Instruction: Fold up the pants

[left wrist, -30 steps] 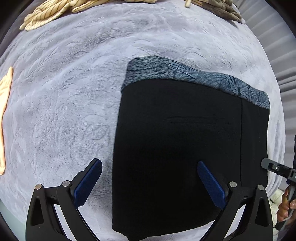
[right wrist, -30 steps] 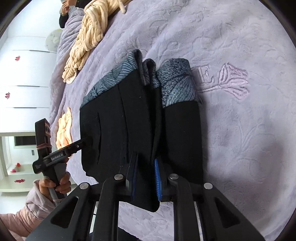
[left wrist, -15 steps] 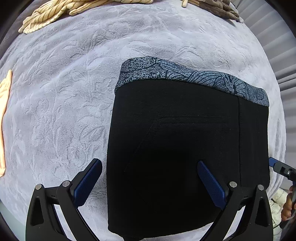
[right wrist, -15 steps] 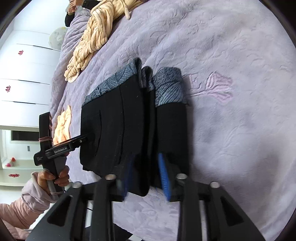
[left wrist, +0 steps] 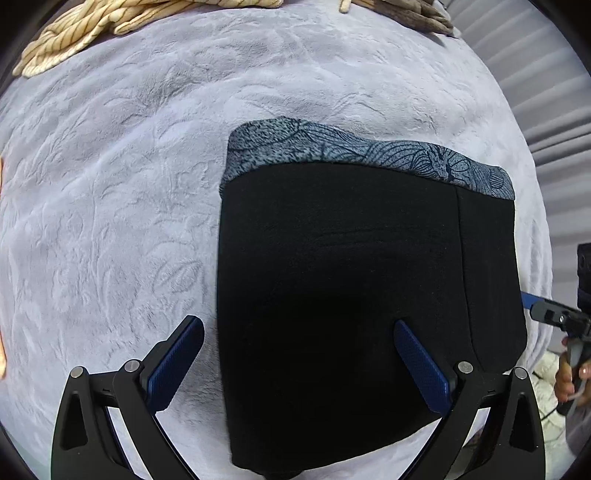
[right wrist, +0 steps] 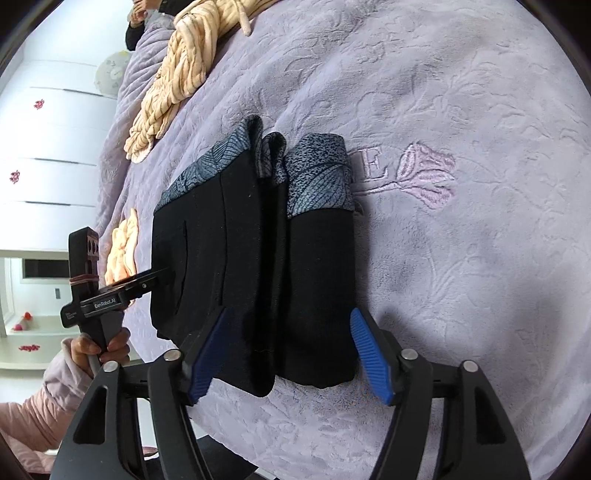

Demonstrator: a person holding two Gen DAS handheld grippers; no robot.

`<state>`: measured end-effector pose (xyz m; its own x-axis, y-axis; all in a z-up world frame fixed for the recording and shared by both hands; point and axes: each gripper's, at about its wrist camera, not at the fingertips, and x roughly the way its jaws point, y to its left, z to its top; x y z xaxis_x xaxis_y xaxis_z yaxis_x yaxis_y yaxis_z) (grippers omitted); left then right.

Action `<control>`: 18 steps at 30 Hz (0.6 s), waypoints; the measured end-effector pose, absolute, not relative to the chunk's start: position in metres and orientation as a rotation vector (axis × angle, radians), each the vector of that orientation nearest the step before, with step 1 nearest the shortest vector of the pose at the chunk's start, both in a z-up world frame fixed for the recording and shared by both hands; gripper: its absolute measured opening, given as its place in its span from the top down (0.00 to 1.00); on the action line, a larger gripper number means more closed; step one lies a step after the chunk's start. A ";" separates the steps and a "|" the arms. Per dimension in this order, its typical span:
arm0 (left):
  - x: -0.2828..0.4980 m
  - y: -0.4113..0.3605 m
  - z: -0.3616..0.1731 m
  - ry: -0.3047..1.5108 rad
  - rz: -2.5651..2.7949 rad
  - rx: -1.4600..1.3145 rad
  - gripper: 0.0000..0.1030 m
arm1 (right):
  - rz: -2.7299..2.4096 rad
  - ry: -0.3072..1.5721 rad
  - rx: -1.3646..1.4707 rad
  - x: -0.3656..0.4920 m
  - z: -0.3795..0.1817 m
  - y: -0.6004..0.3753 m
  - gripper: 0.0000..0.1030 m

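Note:
The black pants (left wrist: 351,280) with a blue-grey patterned waistband (left wrist: 369,155) lie folded into a compact stack on the lilac blanket (left wrist: 110,203). In the right wrist view the pants (right wrist: 258,266) show several folded layers side on. My left gripper (left wrist: 299,362) is open, its fingers straddling the near left part of the stack. My right gripper (right wrist: 288,350) is open at the stack's near end, its blue pads apart on either side of the layers and holding nothing. The left gripper also shows in the right wrist view (right wrist: 110,295), at the stack's far side.
A cream striped garment (left wrist: 110,22) and a brown one (left wrist: 406,14) lie at the blanket's far edge. An orange-cream cloth (right wrist: 122,243) lies beyond the pants. An embroidered rose (right wrist: 428,177) marks the blanket. White drawers (right wrist: 48,147) stand beyond the bed.
My right gripper, shut on the pants' folded edge a second ago, has opened wide and let go. The stack has settled flat. The left gripper has stayed open in place.

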<state>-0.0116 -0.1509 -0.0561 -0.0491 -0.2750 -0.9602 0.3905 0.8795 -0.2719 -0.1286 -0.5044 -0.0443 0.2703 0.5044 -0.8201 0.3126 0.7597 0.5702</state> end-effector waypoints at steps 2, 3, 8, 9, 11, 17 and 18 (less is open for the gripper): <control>-0.005 -0.141 -0.056 1.530 -0.566 0.060 0.00 | 0.172 1.332 0.753 -0.127 -0.047 -0.505 0.28; -0.002 -0.137 -0.057 1.530 -0.580 0.043 0.00 | 0.182 1.336 0.764 -0.126 -0.051 -0.506 0.28; 0.001 -0.131 -0.074 1.564 -0.702 -0.002 0.00 | 0.243 1.332 0.848 -0.123 -0.070 -0.513 0.27; -0.001 -0.135 -0.078 1.566 -0.717 0.009 0.00 | 0.271 1.318 0.877 -0.121 -0.075 -0.515 0.27; -0.003 -0.147 -0.085 1.554 -0.759 -0.002 0.00 | 0.302 1.298 0.913 -0.117 -0.081 -0.519 0.27; 0.007 -0.146 -0.100 1.547 -0.754 -0.110 0.00 | 0.336 1.289 1.039 -0.106 -0.115 -0.527 0.28; 0.007 -0.144 -0.101 1.548 -0.759 -0.109 0.00 | 0.345 1.292 1.061 -0.104 -0.120 -0.526 0.28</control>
